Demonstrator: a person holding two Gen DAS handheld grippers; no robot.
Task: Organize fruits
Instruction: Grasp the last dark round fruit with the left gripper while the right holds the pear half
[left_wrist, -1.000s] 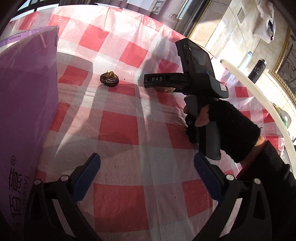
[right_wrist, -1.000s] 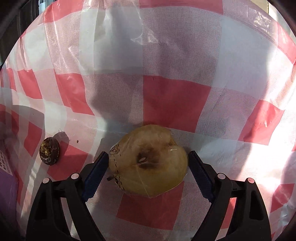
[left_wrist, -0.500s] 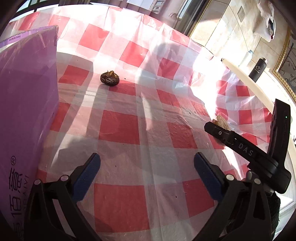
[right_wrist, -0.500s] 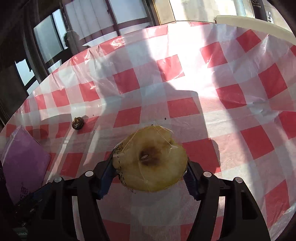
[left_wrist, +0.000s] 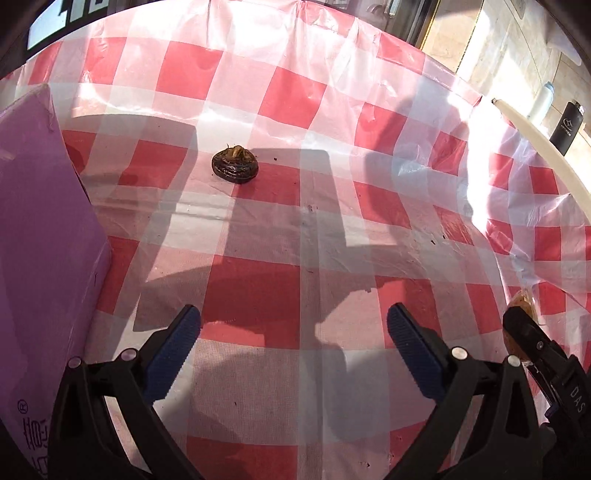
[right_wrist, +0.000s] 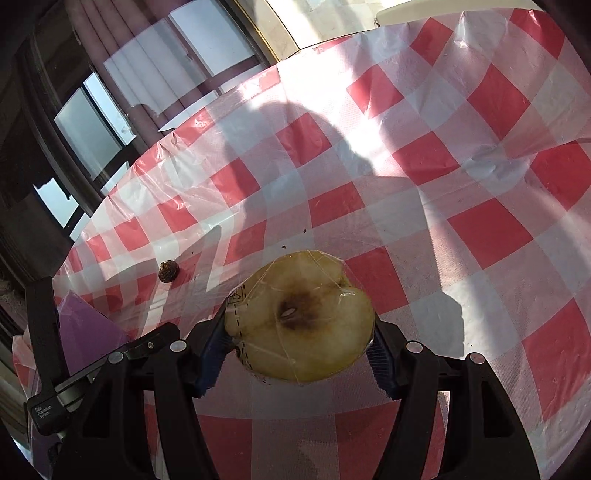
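A cut half of a yellow-brown fruit in clear wrap (right_wrist: 306, 332), with a dark core, sits above the table between the pads of my right gripper (right_wrist: 299, 325), which is shut on it. The left wrist view catches that gripper (left_wrist: 532, 343) and the fruit's edge (left_wrist: 521, 301) at the far right. A small dark shrivelled fruit (left_wrist: 235, 168) (right_wrist: 168, 271) lies alone on the red-and-white checked tablecloth (left_wrist: 388, 206). My left gripper (left_wrist: 293, 317) hovers open over the cloth well short of it, nothing between its fingers.
A purple printed bag (left_wrist: 37, 258) (right_wrist: 85, 332) stands along the left side. The round table's rim (left_wrist: 546, 147) curves at the right. Beyond it, a white bottle (left_wrist: 541, 101) and a black bottle (left_wrist: 567, 123) stand on the floor. Windows lie past the far edge.
My right gripper closed on the fruit half, lifted it off the cloth and carried it from the table's middle to the right side. The left view has shifted forward towards the dark fruit.
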